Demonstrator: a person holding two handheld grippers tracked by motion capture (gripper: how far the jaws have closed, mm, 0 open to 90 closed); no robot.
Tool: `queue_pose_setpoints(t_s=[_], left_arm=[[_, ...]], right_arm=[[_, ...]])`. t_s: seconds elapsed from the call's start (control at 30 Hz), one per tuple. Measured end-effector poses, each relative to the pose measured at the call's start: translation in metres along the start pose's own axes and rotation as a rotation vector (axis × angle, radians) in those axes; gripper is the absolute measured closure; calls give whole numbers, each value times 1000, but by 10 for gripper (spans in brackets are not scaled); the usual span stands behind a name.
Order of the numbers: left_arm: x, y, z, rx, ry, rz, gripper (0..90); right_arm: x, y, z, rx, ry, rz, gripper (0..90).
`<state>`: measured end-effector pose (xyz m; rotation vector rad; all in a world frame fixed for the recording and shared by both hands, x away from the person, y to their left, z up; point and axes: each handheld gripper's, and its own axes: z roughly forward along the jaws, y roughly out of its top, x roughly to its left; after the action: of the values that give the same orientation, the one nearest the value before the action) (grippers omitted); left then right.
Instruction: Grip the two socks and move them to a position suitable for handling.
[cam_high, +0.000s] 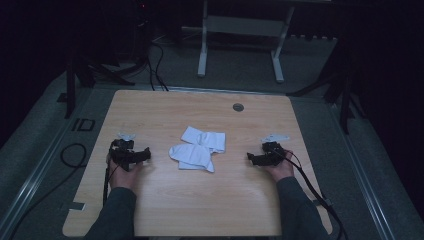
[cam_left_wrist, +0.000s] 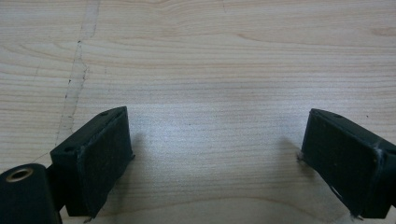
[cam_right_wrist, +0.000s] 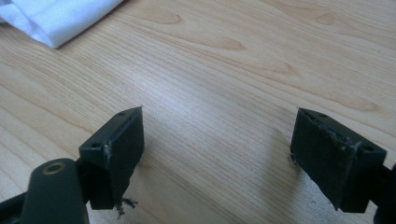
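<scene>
Pre-grasp: left gripper (cam_high: 131, 154) and right gripper (cam_high: 265, 158) rest on the wooden table (cam_high: 165, 210), jaws spread, empty, flanking the crumpled white cloth (cam_high: 198, 148) at centre; next move probably calls for reaching inward.

I'm working in what looks like a lab or recording studio, dimly lit. The light wooden table (cam_high: 200, 200) is my landmark: it stands on grey carpet, with dark tripod stands (cam_high: 75, 75) just off its far left and far right corners. Black cables (cam_high: 155, 65) run across the floor beyond its far edge, and a loop lies to its left. Farther back, behind the table, stands the white frame of a desk (cam_high: 240, 30).
</scene>
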<state>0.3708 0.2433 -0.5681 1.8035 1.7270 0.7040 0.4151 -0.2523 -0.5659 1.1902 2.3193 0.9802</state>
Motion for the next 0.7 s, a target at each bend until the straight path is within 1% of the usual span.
queue_pose_setpoints(t_s=[0.27,0.33,0.43,0.47,0.5,0.57,0.63,0.7], left_arm=[[0,-1,-1,1,-4,4,84],[0,-1,-1,1,-4,4,84],[0,-1,-1,1,-4,5,85],[0,-1,-1,1,-4,5,84],[0,-1,-1,1,-5,4,85],[-1,-1,-1,-1,-6,5,85],[-1,-1,-1,-1,-8,6,85],[-1,-2,-1,0,-8,7,85]], right_arm=[[0,0,0,1,2,-1,171],[1,1,0,9,2,1,191],[1,3,-2,26,8,-5,251],[2,4,-3,36,5,-3,309],[3,5,-5,45,4,9,380],[6,5,-10,34,45,14,422],[13,6,-16,36,53,-23,458],[19,7,-22,38,51,-59,479]])
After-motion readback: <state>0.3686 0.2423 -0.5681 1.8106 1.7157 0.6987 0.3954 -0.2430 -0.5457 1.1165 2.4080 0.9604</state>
